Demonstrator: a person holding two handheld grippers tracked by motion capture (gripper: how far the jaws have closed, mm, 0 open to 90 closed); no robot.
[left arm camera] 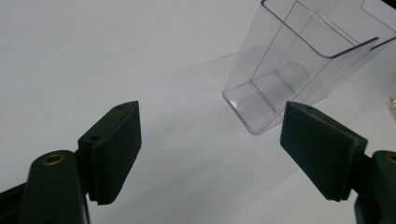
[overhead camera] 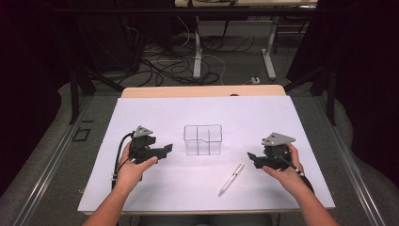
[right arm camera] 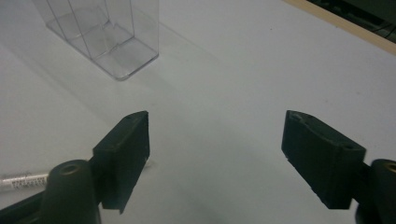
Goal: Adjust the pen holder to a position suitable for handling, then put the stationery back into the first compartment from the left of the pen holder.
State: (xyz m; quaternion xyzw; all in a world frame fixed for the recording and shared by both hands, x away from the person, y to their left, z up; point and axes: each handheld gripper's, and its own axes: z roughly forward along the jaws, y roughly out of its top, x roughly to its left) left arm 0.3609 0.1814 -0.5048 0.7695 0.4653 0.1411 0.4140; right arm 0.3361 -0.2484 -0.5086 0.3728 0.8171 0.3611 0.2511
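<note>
Clear plastic organiser box [overhead camera: 203, 140], square-cornered and split by inner walls into compartments, upright near the middle of the white table sheet [overhead camera: 141, 113]. Slim silver pen [overhead camera: 231, 179] flat on the sheet, in front of the box and a little to its right, well apart from it, tip angled toward the near edge. Left gripper [overhead camera: 165, 149], black with a grey three-cornered plate on top, held in the left hand [overhead camera: 131, 169] just left of the box, near it but not touching, aimed across toward the box wall. In the left gripper view, same left gripper [left arm camera: 210, 144] with both ridged pads spread wide, nothing between them but bare white sheet; box [left arm camera: 299, 60] ahead and to the right, its lower corner close to the right pad yet clear of it. Right gripper [overhead camera: 253, 160], also black with a grey plate, held in the right hand [overhead camera: 287, 172] to the right of the box and just right of the pen, apart from both. In the right gripper view, right gripper [right arm camera: 215, 149] likewise gaping wide and empty above the sheet; box [right arm camera: 107, 37] at upper left, pen [right arm camera: 23, 179] peeking in low at the left edge behind the left pad. Pale wooden table edge [overhead camera: 202, 91] beyond the sheet.
</note>
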